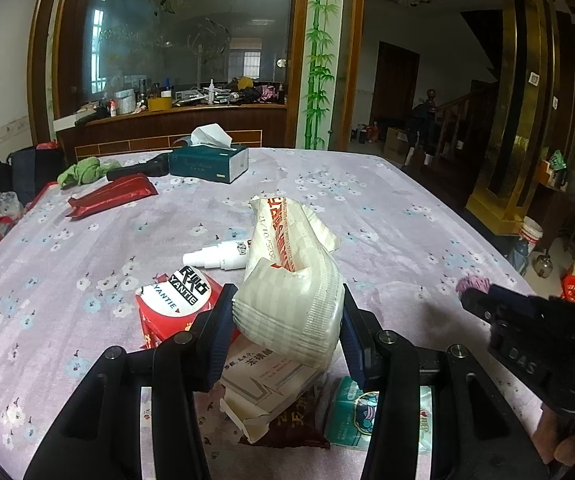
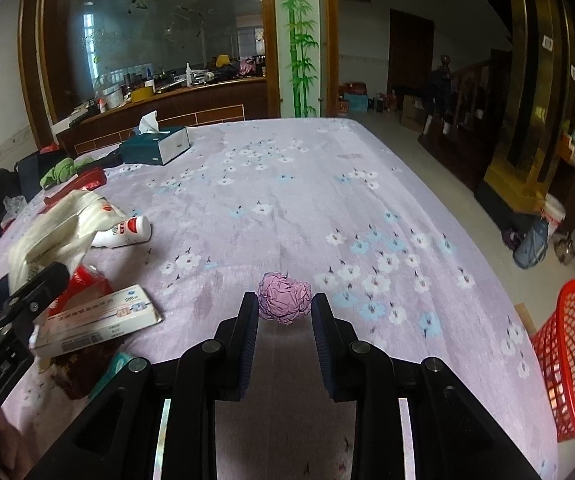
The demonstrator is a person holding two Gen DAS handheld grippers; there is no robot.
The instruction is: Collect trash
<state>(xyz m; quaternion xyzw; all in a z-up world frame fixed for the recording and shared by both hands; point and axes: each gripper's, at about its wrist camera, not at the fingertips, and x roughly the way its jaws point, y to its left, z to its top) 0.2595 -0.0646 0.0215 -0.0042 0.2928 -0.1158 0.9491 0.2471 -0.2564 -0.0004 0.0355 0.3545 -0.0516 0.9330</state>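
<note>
My left gripper (image 1: 287, 320) is shut on a crumpled cream wrapper with red print (image 1: 291, 276), held above the lilac floral tablecloth (image 1: 387, 216). Under it lie a red packet (image 1: 167, 308), a white medicine box (image 1: 263, 384), a dark brown packet (image 1: 287, 428) and a teal packet (image 1: 351, 412). In the right wrist view my right gripper (image 2: 285, 316) is shut on a crumpled pink paper ball (image 2: 285, 298) at the fingertips, low over the cloth (image 2: 287, 200). The same ball (image 1: 473, 282) shows at that gripper's tip in the left wrist view. A red mesh basket (image 2: 567, 360) stands on the floor by the table's right edge.
A white spray bottle (image 1: 215, 256) lies behind the pile. At the far left of the table are a tissue box (image 1: 209, 162), a red foil wrapper (image 1: 115, 196), a green cloth (image 1: 83, 172) and a black flashlight (image 1: 143, 168). A cluttered wooden counter (image 1: 175, 114) stands beyond.
</note>
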